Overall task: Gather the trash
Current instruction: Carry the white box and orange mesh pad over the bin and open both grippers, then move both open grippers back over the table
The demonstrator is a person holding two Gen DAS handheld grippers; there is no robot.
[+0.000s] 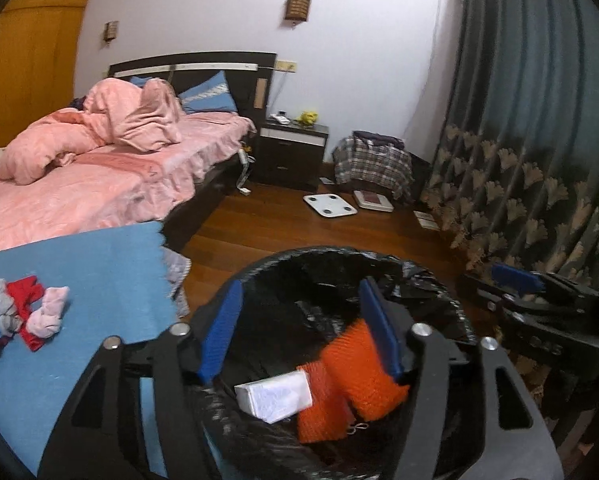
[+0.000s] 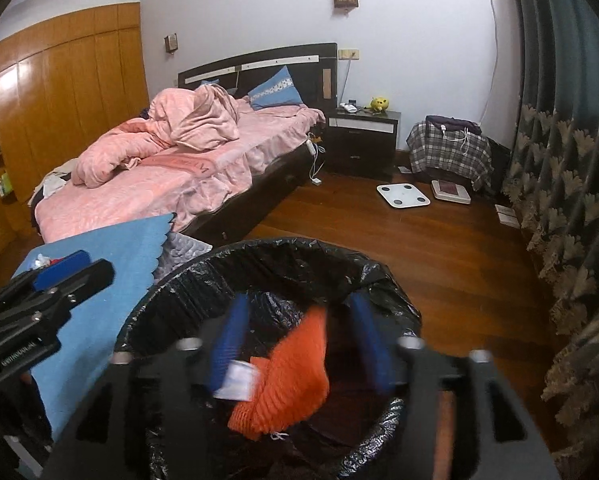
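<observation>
Trash sits in and over the black-lined bin [image 1: 339, 280]: an orange mesh piece [image 1: 355, 380] and a small white packet [image 1: 273, 396] lie between the spread blue pads of the left gripper [image 1: 299, 328], which is angled down over the bin's mouth. The mesh rests against the inner face of that gripper's right-hand pad [image 1: 379, 332], while the left-hand pad stands clear of it and neither pad presses on the packet; the fingers are spread and clamp nothing. In the right wrist view the right gripper [image 2: 299, 340] also tilts down over the bin [image 2: 179, 280], its blue fingers wide apart, with the blurred orange mesh [image 2: 291, 380] and white packet [image 2: 235, 380] in the gap between them; whether the mesh touches either pad there cannot be told through the blur, though nothing looks pinched. Both tools hang side by side above the bin, the left one showing at the left edge of the right wrist view and the right one at the right edge of the left wrist view. More crumpled scraps [image 1: 23, 312], red, pink, grey and blue, lie on the blue cloth [image 1: 99, 264] beside the bin. Behind are a bed with pink bedding [image 1: 99, 168], a dark nightstand [image 1: 291, 152] and a patterned curtain [image 1: 519, 140].
</observation>
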